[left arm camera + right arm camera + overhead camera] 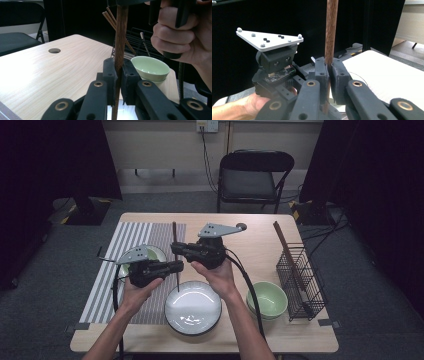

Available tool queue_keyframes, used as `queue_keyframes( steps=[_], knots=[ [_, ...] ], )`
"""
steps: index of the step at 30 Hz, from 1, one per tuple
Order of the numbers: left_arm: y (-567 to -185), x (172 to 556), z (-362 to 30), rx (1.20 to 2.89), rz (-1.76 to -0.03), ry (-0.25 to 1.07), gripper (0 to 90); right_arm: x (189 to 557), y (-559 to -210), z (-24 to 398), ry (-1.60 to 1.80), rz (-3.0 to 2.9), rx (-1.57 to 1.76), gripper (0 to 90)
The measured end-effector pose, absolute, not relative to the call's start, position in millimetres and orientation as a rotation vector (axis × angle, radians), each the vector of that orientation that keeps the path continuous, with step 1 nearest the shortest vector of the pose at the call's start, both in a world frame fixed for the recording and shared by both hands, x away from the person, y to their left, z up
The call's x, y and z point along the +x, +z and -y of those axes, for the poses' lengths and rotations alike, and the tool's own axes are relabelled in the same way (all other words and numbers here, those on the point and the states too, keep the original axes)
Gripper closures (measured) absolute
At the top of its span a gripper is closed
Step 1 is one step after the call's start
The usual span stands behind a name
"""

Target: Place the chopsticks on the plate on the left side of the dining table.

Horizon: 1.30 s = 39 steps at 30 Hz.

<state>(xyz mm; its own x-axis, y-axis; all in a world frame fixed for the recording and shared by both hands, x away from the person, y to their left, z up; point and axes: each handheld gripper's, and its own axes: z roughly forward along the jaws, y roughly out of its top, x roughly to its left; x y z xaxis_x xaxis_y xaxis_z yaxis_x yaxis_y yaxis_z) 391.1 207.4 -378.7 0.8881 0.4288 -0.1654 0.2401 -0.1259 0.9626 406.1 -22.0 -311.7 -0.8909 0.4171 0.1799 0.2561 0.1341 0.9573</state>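
A dark brown wooden chopstick point(175, 232) stands upright above the table, just behind a white plate point(200, 320). Both grippers hold it. My left gripper point(177, 266) comes in from the left and is shut on its lower part; in the left gripper view the pads point(110, 75) press the chopstick point(120, 37) from both sides. My right gripper point(175, 247) is shut on it slightly higher up. In the right gripper view the chopstick point(331, 30) rises straight up between the closed jaws, with the left gripper's body point(274, 65) behind it.
A light green bowl point(266, 300) sits right of the plate, and a black wire basket point(301, 282) with chopsticks point(285, 247) stands at the table's right edge. Another green bowl point(156, 252) rests on a striped mat point(120, 250). A black chair point(255, 175) stands beyond the table.
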Motion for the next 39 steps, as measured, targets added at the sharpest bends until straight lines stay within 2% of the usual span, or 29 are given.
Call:
queue_keyframes(
  steps=[10, 13, 15, 18, 25, 30, 39],
  knots=[
    [-378, 392, -206, 1.718, -0.518, 0.149, 84.6, 406, -312, 22, 1.858, -2.272, 0.664, 83.7],
    [-379, 393, -207, 1.718, -0.524, 0.150, 84.6, 406, -312, 22, 1.856, -2.271, 0.662, 75.3],
    [-379, 393, -209, 1.714, -0.529, 0.145, 84.6, 405, -311, 23, 1.856, -2.268, 0.654, 73.6],
    [-378, 393, -212, 1.714, -0.536, 0.156, 84.6, 405, -310, 26, 1.876, -2.268, 0.647, 63.4],
    [-372, 394, -224, 1.680, -0.542, 0.171, 84.6, 400, -311, 36, 1.863, -2.277, 0.639, 52.4],
    [-368, 394, -233, 1.661, -0.567, 0.192, 84.6, 397, -326, 46, 1.836, -2.286, 0.674, 52.8],
    [-360, 393, -245, 1.648, -0.575, 0.220, 84.7, 392, -371, 36, 1.786, -2.381, 0.689, 61.6]
  ],
)
